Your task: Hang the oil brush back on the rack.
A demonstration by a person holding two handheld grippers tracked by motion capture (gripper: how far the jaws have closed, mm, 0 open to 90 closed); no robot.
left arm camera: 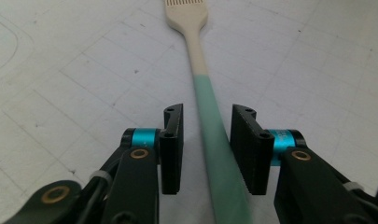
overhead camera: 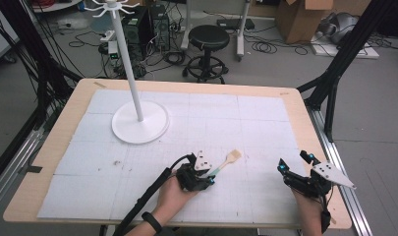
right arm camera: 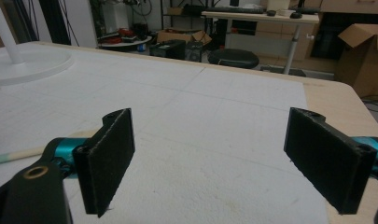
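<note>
- Cluttered workshop floor with a stool (overhead camera: 208,37) lies beyond the desk (overhead camera: 49,147), whose top carries a white gridded mat (overhead camera: 236,123).
- On that mat lies a spatula (overhead camera: 227,161), cream head and mint-green handle, near and to the right of the white stand (overhead camera: 140,123).
- Left hand-held gripper (left arm camera: 206,126) straddles the green handle, jaws slightly apart and not visibly pinching it; centre the handle, then close squarely.
- Right hand-held gripper (right arm camera: 226,154) hovers spread wide and empty, farther right of the stand; I judge it should stay clear.
</note>
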